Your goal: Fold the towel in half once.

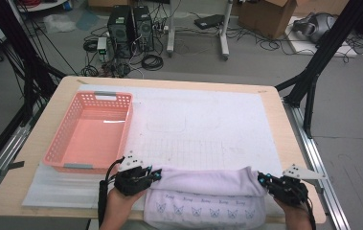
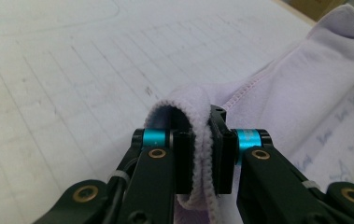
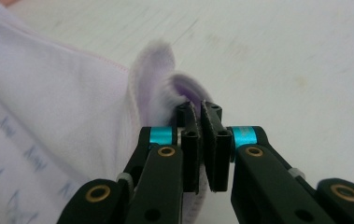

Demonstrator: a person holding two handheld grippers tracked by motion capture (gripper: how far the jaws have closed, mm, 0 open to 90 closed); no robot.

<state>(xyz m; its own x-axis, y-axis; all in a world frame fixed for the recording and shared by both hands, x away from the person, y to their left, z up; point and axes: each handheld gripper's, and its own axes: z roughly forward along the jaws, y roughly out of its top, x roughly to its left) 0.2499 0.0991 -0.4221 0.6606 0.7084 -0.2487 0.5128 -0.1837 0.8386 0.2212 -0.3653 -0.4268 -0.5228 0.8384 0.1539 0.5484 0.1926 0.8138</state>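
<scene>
Lilac towel (image 1: 208, 194), butterfly-printed, lies folded, corners pinched.

The towel (image 1: 208, 194) lies along the near edge of the table (image 1: 284, 124), on the mat (image 1: 208, 120) that covers the tabletop. The basket (image 1: 64, 139) stands on the left part of the table, behind and to the left of the towel, partly on the mat. The left gripper (image 1: 156, 175) sits at the towel's left end, just before the basket's near right corner. The right gripper (image 1: 264, 180) sits at the towel's right end, near the table's right edge.
</scene>
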